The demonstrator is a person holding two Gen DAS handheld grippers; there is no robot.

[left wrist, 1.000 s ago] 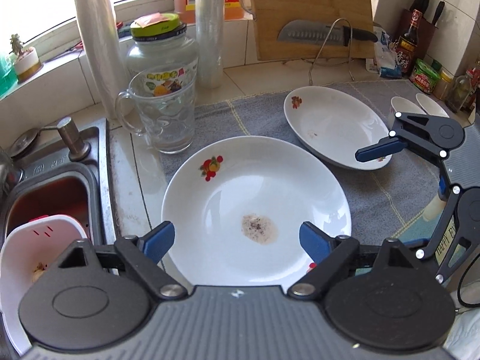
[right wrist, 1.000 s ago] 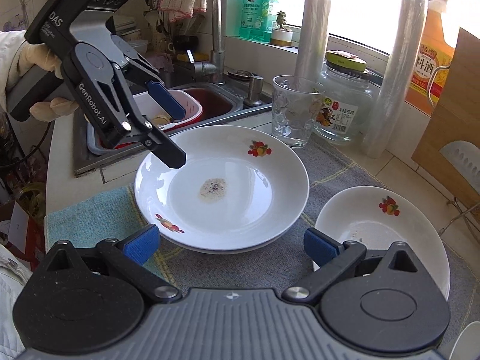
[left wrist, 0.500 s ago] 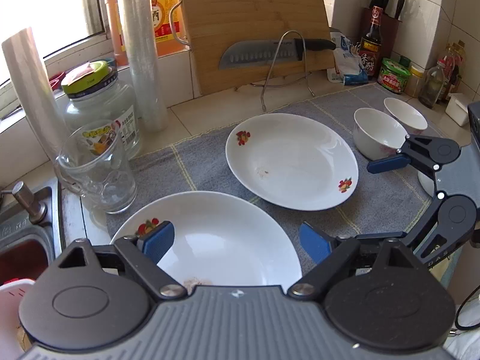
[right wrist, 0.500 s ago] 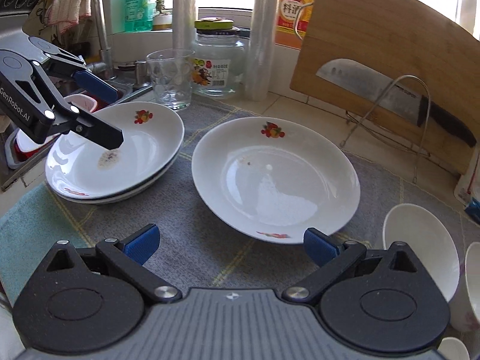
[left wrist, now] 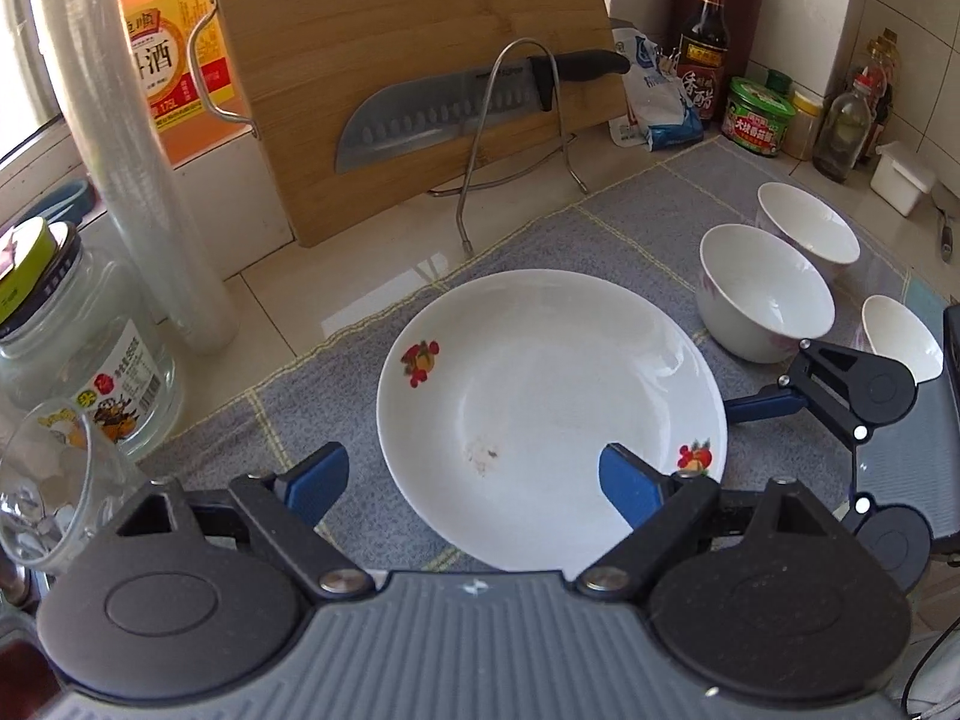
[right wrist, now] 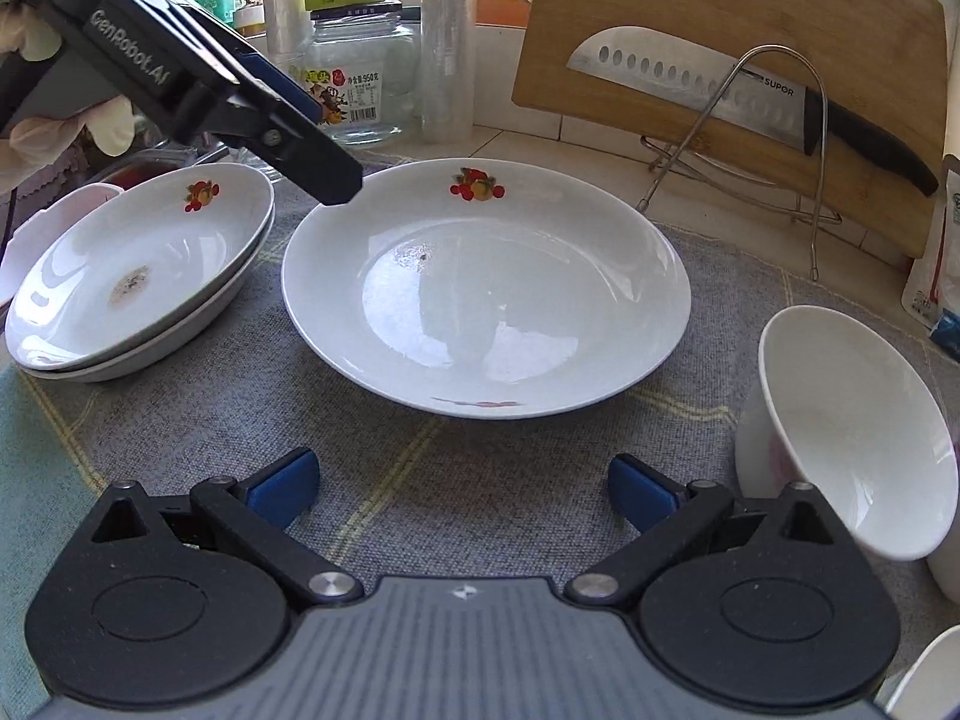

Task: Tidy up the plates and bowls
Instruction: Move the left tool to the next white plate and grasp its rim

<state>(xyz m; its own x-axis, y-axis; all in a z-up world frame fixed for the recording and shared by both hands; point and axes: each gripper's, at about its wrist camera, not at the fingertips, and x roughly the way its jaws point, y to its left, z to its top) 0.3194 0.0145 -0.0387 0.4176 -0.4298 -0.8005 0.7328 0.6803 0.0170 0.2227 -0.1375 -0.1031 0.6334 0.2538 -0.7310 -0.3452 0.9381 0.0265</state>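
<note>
- Two grippers are mine, and both stand with jaws apart, empty — the left gripper (left wrist: 474, 483) above the near rim of the single plate (left wrist: 552, 402), the right gripper (right wrist: 465, 489) over the grey mat (right wrist: 384, 468) just short of it.
- That plate lies flat on the mat, face up; being round, it has no long axis.
- The stacked plates (right wrist: 141, 267) sit to its left, the lower one mostly hidden.
- The nearest bowl (right wrist: 852, 438) is cut off at the right edge.
</note>
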